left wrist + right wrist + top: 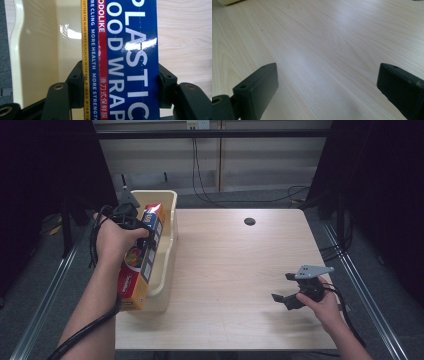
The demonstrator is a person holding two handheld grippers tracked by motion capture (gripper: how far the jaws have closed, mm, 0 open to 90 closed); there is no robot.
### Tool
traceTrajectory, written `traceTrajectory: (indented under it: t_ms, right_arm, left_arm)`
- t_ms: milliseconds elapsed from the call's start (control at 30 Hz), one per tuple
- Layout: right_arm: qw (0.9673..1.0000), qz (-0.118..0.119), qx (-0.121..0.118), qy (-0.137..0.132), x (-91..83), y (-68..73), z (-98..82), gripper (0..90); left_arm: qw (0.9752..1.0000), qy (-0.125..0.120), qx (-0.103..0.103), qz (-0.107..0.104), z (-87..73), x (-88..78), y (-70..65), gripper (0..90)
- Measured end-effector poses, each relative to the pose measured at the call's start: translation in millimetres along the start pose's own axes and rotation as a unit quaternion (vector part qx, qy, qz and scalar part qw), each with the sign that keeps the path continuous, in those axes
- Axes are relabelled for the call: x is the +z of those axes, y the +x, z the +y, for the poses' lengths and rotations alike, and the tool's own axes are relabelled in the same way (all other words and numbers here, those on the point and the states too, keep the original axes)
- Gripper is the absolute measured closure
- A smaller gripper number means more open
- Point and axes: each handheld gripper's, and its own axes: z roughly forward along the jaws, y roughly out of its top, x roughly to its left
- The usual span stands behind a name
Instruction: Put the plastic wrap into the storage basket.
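Left gripper (131,215) clamped on wrap box (142,255) over bin (167,245) | right gripper (286,292) wide open, empty, low over table (225,270)

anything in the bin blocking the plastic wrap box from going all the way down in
Nothing visible does. The left gripper is shut on the plastic wrap box, which tilts with its near end over the rim of the cream bin. The bin's inner wall shown in the left gripper view looks bare; its floor under the box is hidden.
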Motion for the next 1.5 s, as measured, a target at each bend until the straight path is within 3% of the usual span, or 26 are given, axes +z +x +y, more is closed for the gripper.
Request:
traceTrajectory:
  t_ms: [333, 1067, 1500]
  right_arm:
    - [1.0000, -0.001, 0.000, 0.001, 1.5, 0.4, 0.6, 3.3]
    - [1.0000, -0.008, -0.001, 0.003, -1.7, 2.1, -2.4, 3.4]
    - [1.0000, -0.004, -0.005, 0.004, 4.0, 1.9, 1.2, 3.5]
  left_arm:
    - [0.9999, 0.007, -0.007, -0.002, -1.6, 7.6, 5.4, 40.5]
    - [0.9998, 0.021, -0.003, -0.002, 0.7, 24.8, 6.4, 40.3]
    - [0.9997, 0.024, -0.005, 0.000, 4.3, 42.4, 8.3, 40.0]
